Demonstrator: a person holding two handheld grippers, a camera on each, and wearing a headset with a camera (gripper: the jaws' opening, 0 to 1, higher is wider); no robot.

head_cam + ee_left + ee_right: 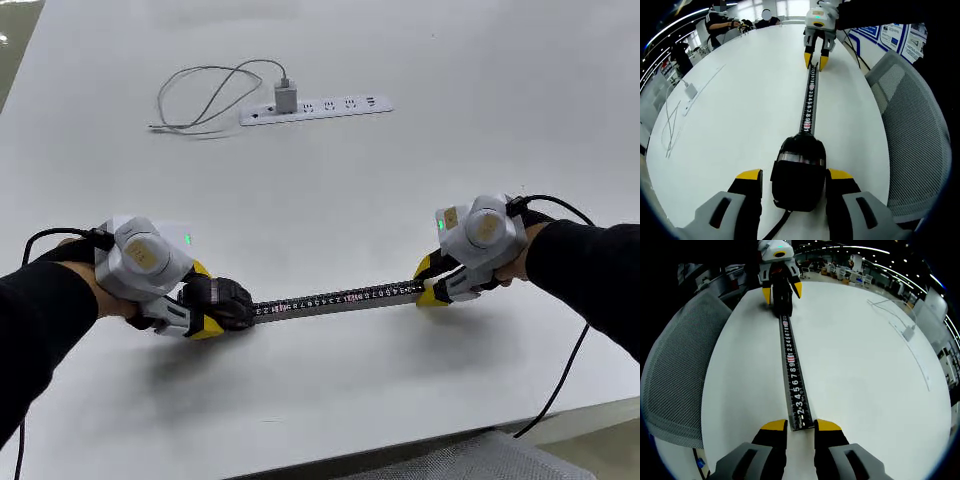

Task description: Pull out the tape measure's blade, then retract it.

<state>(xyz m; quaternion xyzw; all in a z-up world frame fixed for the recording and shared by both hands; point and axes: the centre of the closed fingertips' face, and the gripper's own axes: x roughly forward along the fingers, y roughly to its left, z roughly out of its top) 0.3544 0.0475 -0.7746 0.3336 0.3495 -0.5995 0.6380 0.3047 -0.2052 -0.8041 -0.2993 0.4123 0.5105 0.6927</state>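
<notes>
- White counter (400,60), wide and mostly bare; a power strip (315,108) with a looped cable (205,95) lies far off near the back edge. A mesh chair (912,130) stands at the near side.
- Case (225,300) sits on the counter at the person's left, between the jaws of the left tongs (205,300). In the left gripper view the yellow tips press against both flanks of the case (799,170), so the left tongs (795,175) are half closed, clamped on it.
- Blade (335,298) runs out of the case to the right, flat and straight, low over the counter. Numbers face up.
- Its free end lies between the tips of the right tongs (427,283). In the right gripper view the blade (792,370) ends just at the tips; the right tongs (801,426) are closed to about the blade's width, one tip at each edge. Looks like a pinch on the end, though contact is hard to confirm.
- The two tongs stand well apart, facing each other along the blade (810,100).
- Step, as judged: pull-out phase, blade well extended; retraction not yet done.
- Next move calls for a steady clamp on the case while the right tongs (816,61) carry the end back in line with the blade, feeding it in slowly so it does not snap or kink.
</notes>
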